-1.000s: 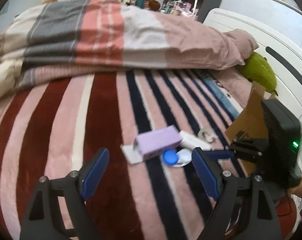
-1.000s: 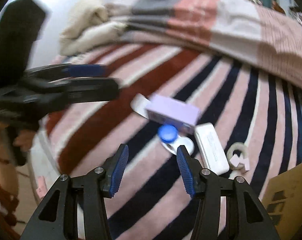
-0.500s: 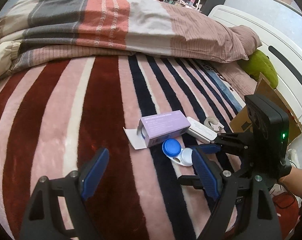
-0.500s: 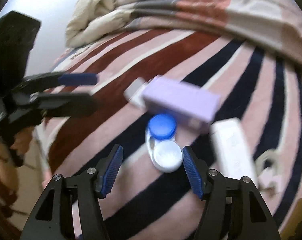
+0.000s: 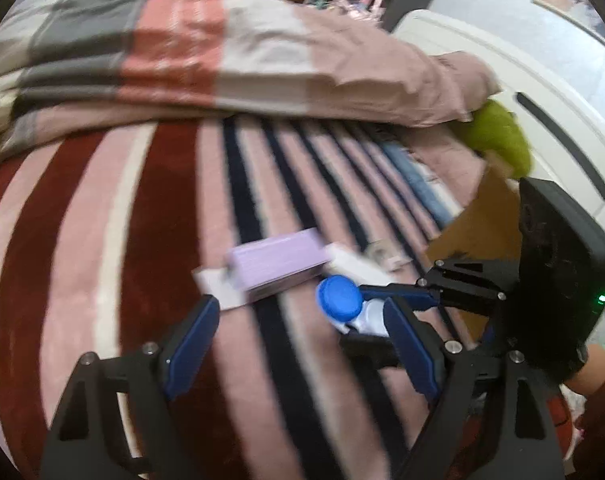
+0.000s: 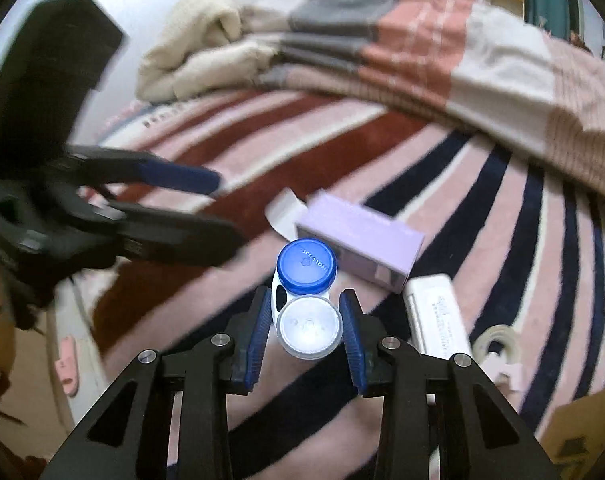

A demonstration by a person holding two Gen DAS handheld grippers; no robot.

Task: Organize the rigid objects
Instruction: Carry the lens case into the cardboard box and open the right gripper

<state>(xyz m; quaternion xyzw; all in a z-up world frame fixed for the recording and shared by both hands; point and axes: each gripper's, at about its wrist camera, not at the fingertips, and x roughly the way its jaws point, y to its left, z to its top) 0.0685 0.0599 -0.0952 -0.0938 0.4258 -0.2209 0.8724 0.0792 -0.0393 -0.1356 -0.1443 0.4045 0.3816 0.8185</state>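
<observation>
A contact lens case (image 6: 307, 300) with one blue cap and one white cap sits between the pads of my right gripper (image 6: 305, 332), which is shut on its white end and holds it above the striped blanket. In the left wrist view the case (image 5: 342, 304) shows at centre right, held by the right gripper (image 5: 386, 312). A lilac carton (image 6: 362, 240) with an open flap lies just beyond; it also shows in the left wrist view (image 5: 278, 264). A white flat box (image 6: 436, 316) lies to its right. My left gripper (image 5: 298, 344) is open and empty, left of the case.
A tape roll (image 6: 496, 340) lies right of the white box. A brown cardboard box (image 5: 482, 216) stands at the bed's right side, also in the right wrist view (image 6: 582, 432). A folded striped quilt (image 5: 182, 48) lies across the far bed. A green plush (image 5: 498, 136) rests by the headboard.
My right gripper has closed in on the lens case and gripped its white end. The left gripper has shifted, staying open.
</observation>
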